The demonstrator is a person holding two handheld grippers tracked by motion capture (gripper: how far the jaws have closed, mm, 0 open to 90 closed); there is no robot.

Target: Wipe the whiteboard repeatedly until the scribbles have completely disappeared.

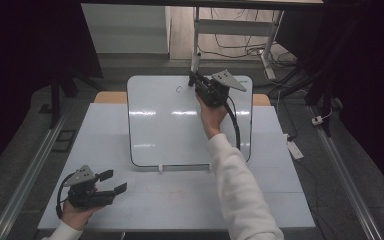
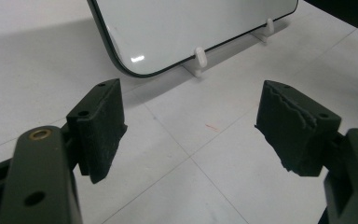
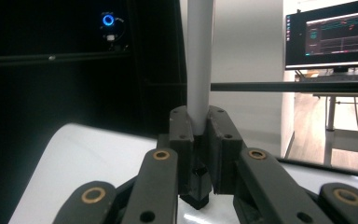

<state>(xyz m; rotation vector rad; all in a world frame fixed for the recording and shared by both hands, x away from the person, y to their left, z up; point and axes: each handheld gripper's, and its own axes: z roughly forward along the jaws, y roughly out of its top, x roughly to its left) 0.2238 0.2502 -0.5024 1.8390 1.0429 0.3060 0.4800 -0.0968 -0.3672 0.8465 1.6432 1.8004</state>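
— Whiteboard (image 1: 180, 125) stands mid-worktop (image 1: 180, 200). Where's the pen?
— At its twelve o'clock edge, squeezed in the right tongs (image 1: 196, 80). Left tongs (image 1: 112, 181), seven o'clock, are wide, holding nothing.

I am working in a lab: dark curtained surroundings, a monitor (image 3: 331, 35) showing data plots, loose cables (image 1: 240, 50) on the floor, a white tabletop (image 1: 180, 200).

A grey floor (image 1: 330, 165) is seen around the white bench (image 1: 180, 200), with metal rails (image 1: 352, 185) laid along both sides. Dark curtains (image 1: 25, 45) are hung left and right. Cables (image 1: 240, 50) are strewn beyond a white frame (image 1: 230, 27); a lit monitor (image 3: 331, 37) is shown
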